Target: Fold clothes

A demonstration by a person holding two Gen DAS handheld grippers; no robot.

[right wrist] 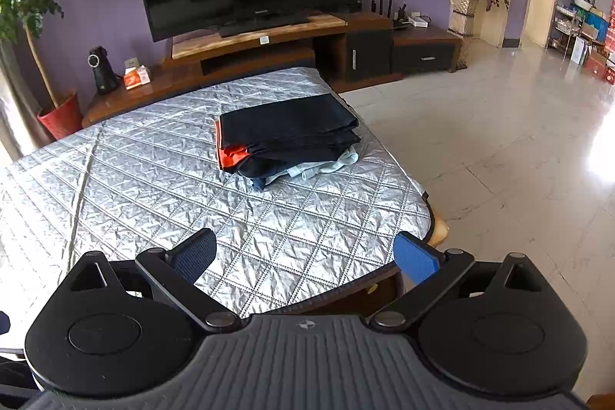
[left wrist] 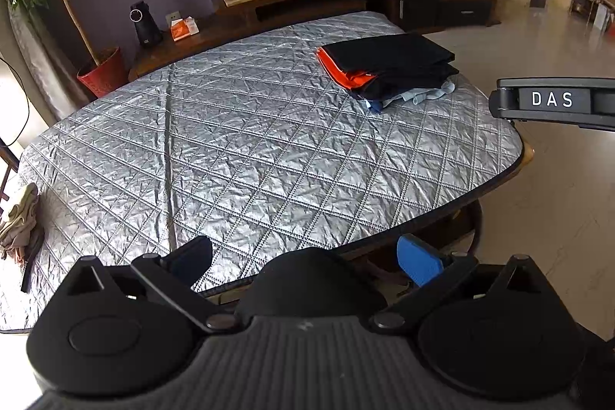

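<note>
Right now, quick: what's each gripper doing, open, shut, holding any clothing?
Left gripper: open, holding nothing, over the table's near edge.
Right gripper: open, holding nothing, short of the folded clothes stack.

Silver diamond-quilted cover (right wrist: 269,229), navy-orange clothes stack (right wrist: 288,137)

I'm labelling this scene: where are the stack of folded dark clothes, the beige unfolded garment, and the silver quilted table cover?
Stack of folded dark clothes (right wrist: 288,125): right wrist view, top layer.
Beige unfolded garment (left wrist: 19,221): left wrist view, bunched middle.
Silver quilted table cover (left wrist: 238,141): left wrist view, bare centre.
</note>
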